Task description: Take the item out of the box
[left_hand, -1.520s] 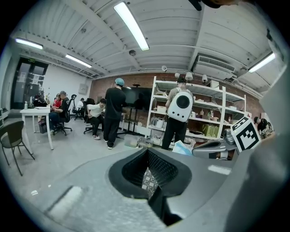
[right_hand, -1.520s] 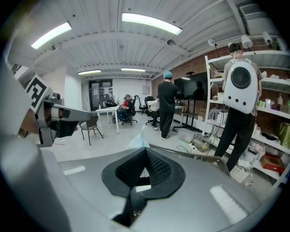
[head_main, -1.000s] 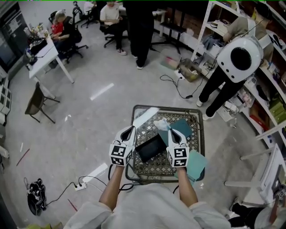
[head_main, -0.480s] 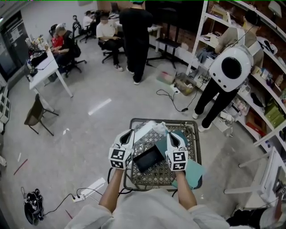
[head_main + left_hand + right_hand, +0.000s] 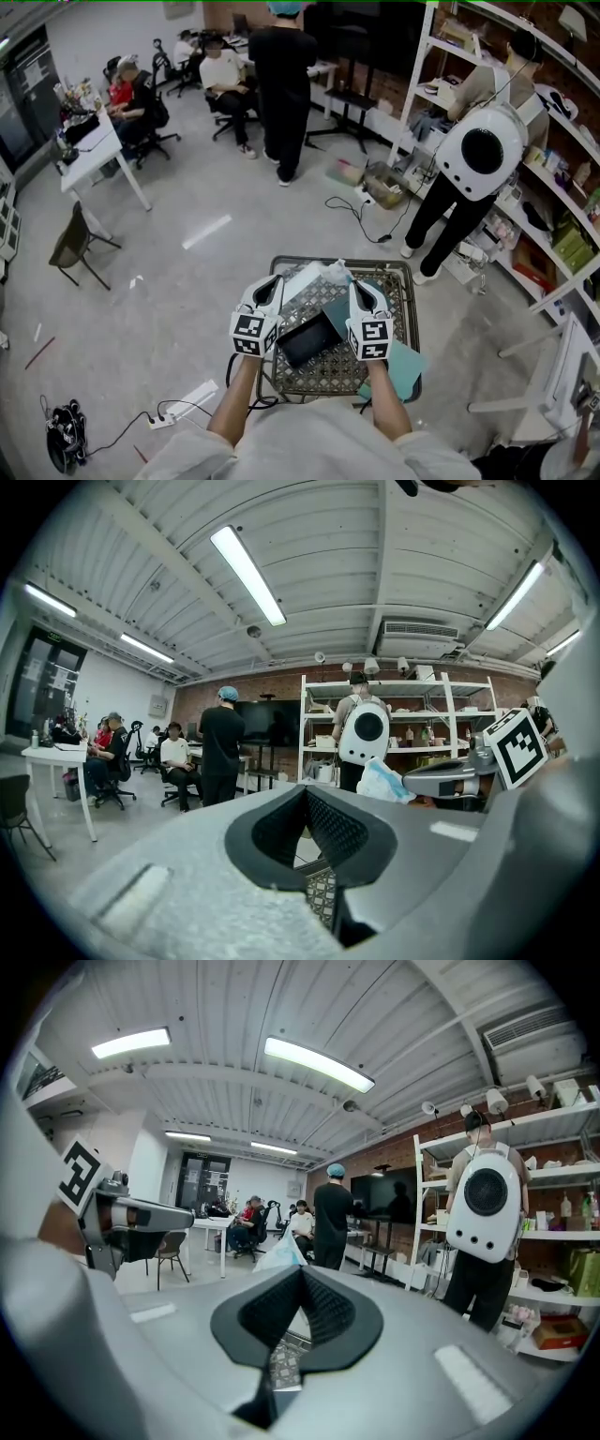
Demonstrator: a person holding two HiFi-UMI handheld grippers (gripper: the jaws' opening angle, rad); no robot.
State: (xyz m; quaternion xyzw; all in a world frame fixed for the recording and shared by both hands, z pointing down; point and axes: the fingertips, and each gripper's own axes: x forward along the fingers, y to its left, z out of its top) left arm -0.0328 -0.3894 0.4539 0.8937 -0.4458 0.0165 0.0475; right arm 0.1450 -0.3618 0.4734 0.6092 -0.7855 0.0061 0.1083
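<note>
A shallow black box [image 5: 309, 339] lies open on a wire-mesh table [image 5: 405, 269], and I cannot see what is in it. My left gripper [image 5: 272, 281] hovers at its left side and my right gripper [image 5: 358, 286] at its right, both raised off the table and pointing away from me. In the left gripper view the left gripper [image 5: 305, 789] has its tips together on nothing. The right gripper [image 5: 302, 1271] looks the same in its own view. A crumpled white plastic bag [image 5: 335, 272] sits beyond the box, between the two grippers.
Teal sheets [image 5: 401, 361] hang over the table's right corner, and a white flat piece [image 5: 300, 278] lies at the back left. A person with a white backpack [image 5: 478, 150] stands by the shelves [image 5: 562, 178] at right. A power strip with cables [image 5: 178, 410] lies on the floor at left.
My head view has tilted up a little, so the table sits lower in the frame. Both grippers keep their places either side of the black box.
</note>
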